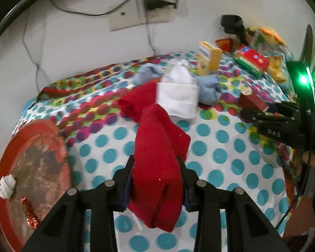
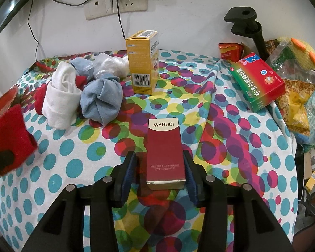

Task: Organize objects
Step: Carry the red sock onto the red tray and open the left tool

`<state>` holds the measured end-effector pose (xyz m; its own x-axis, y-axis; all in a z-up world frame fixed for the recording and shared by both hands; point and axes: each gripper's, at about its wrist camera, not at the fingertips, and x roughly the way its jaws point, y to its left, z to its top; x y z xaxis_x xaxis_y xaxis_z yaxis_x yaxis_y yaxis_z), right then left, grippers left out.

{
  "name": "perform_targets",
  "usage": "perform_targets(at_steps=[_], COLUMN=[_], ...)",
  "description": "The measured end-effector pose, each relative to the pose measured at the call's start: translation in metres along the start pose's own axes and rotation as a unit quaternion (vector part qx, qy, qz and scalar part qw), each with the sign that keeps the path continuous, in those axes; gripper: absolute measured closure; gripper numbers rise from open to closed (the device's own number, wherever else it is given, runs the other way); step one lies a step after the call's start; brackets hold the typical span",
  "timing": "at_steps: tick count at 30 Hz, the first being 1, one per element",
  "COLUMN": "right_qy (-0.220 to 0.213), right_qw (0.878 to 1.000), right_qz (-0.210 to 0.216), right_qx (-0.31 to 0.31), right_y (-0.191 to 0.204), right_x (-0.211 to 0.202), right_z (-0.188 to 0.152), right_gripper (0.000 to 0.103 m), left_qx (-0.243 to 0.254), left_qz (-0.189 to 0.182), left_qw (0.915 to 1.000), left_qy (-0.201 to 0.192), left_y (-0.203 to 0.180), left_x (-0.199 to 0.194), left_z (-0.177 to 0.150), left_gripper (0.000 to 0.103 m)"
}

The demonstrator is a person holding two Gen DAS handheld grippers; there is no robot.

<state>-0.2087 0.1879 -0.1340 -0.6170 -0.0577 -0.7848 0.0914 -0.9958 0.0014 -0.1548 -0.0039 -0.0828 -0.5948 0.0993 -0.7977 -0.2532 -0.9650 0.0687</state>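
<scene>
Left gripper: clamped on red sock, held above cloth.
Right gripper: fingers apart, set low around red box, contact unclear.

Rolled socks left of the upright box, carton right, MARUBI box in front.

red sock clamped, MARUBI box flat
</scene>
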Motion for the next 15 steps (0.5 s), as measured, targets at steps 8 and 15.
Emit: perform_targets(at_steps=[8, 15], right_qy=[0.000, 0.000], right_qw=[1.000, 1.000], right_qz=[-0.001, -0.002], right_qx=[0.000, 0.000], right_y=[0.000, 0.001], right_x=[0.000, 0.000], right_z=[0.000, 0.000], right_gripper=[0.060, 0.059], left_qx=[-0.042, -0.070], left_qz=[0.035, 0.090], left_qw=[0.9985, 0.9933], left_qy=[0.003, 0.018], left_y=[0.052, 0.119], left_x=[-0.014, -0.025], left_z=[-0.004, -0.019], left_gripper=[0.066, 0.066])
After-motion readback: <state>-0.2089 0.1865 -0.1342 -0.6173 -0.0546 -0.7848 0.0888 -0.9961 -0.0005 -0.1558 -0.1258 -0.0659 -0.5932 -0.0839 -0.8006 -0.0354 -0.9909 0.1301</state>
